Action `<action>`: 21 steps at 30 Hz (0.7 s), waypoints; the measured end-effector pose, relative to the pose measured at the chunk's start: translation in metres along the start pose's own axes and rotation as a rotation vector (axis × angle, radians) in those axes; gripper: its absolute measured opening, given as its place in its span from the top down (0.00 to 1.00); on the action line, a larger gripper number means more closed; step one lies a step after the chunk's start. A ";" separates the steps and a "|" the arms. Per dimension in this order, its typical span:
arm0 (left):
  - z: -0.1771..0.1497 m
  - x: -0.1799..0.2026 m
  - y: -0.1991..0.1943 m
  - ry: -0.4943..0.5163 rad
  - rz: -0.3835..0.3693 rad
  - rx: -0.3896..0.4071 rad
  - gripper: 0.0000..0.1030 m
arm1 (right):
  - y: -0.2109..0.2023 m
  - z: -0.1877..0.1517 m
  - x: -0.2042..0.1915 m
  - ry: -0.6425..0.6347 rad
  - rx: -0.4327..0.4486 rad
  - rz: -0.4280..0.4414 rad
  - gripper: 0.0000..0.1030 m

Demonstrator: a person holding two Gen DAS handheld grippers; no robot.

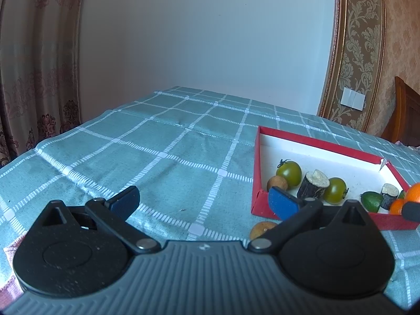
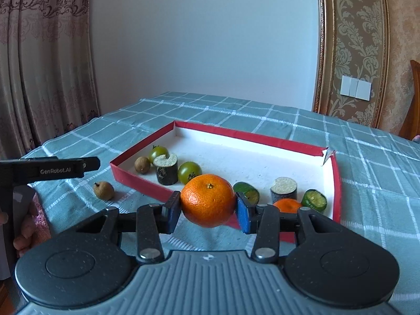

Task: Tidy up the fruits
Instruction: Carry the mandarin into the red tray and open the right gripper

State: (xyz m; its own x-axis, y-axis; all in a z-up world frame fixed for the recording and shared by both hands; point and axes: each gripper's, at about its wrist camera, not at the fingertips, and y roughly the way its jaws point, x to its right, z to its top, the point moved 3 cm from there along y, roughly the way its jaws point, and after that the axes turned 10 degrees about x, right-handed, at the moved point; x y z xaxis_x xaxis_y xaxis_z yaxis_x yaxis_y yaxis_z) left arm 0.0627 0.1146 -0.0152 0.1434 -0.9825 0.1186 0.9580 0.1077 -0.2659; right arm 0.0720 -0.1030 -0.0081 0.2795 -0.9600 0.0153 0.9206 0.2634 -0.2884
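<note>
My right gripper (image 2: pixel 208 206) is shut on an orange tangerine (image 2: pixel 207 199) and holds it above the near edge of the red box (image 2: pixel 147 181). The box holds two green tomatoes (image 2: pixel 189 172), a brown longan (image 2: pixel 142 164), two dark sugarcane pieces (image 2: pixel 166 169), green cut fruit pieces (image 2: pixel 313 200) and a second tangerine (image 2: pixel 287 204). Another longan (image 2: pixel 103 190) lies on the cloth left of the box. My left gripper (image 1: pixel 204 202) is open and empty over the cloth, left of the box (image 1: pixel 258 199); the loose longan (image 1: pixel 261 229) lies by its right finger.
The table has a green checked cloth (image 1: pixel 157 152). A white wall stands behind it, a curtain (image 1: pixel 34 65) at the left, a wooden chair (image 1: pixel 405 113) at the far right. The left gripper's body (image 2: pixel 50 170) shows left of the box in the right wrist view.
</note>
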 end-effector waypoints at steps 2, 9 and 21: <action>0.000 0.000 0.000 0.004 0.002 0.000 0.00 | 0.001 0.006 0.010 0.006 0.017 -0.025 0.58; 0.000 0.002 0.000 0.015 0.001 0.001 0.00 | 0.015 0.017 0.039 0.020 0.041 -0.107 0.58; -0.001 0.005 0.002 0.033 0.007 -0.010 0.00 | 0.046 -0.001 0.052 0.029 -0.009 -0.141 0.58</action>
State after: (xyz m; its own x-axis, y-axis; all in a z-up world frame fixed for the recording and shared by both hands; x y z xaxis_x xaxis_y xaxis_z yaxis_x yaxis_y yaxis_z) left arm 0.0648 0.1095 -0.0158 0.1421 -0.9862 0.0854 0.9544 0.1136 -0.2760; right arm 0.1282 -0.1412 -0.0218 0.1398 -0.9898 0.0290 0.9476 0.1253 -0.2938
